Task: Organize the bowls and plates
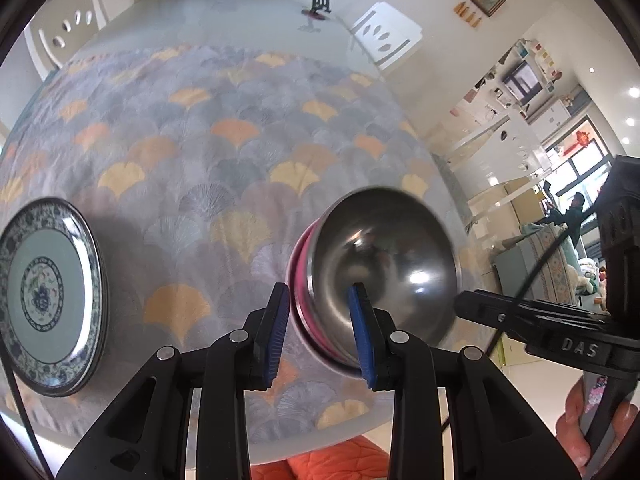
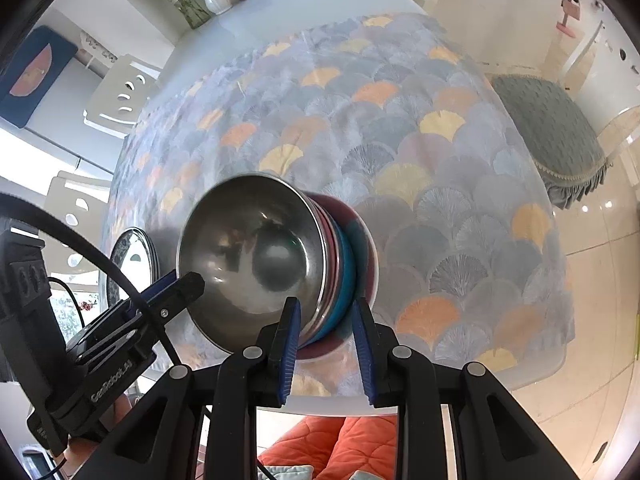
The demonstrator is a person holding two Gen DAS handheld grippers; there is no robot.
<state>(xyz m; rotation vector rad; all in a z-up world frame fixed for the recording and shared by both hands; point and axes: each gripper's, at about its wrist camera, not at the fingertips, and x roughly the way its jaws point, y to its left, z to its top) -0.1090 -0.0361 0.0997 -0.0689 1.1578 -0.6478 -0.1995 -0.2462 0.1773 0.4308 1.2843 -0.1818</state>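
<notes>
We had a nested stack of bowls [image 1: 372, 276] near the front edge of the table [image 1: 224, 12], on the fan-patterned cloth [image 1: 208, 140], with a steel bowl [image 2: 256, 256] uppermost and pink, teal and dark red bowls [image 2: 352, 264] beneath it. Our left tongs [image 1: 322, 332] straddled the near rim of the stack, one blue pad inside the steel bowl and the other outside; the jaws looked parted rather than pressed home, with a gap visible on the outer side. Our right tongs [image 2: 326, 340] stood likewise at the opposite rim, one pad toward the steel bowl's inside and one outside the coloured bowls, also apparently not yet clamped. We judged the steel bowl light, stiff and slick, so a pinch on its thin flared lip could slide unless the ribbed pads bit squarely across the wall. The lower bowls looked like plastic or melamine, light and not very fragile, though we could not be sure of the material. Gripping the whole stack by one rim risked the bowls shifting against each other, so two opposed holds seemed sound. The patterned plates [image 1: 48, 296] lay well apart to the left; they appeared ceramic, heavier and breakable, and best taken by the raised rim.
</notes>
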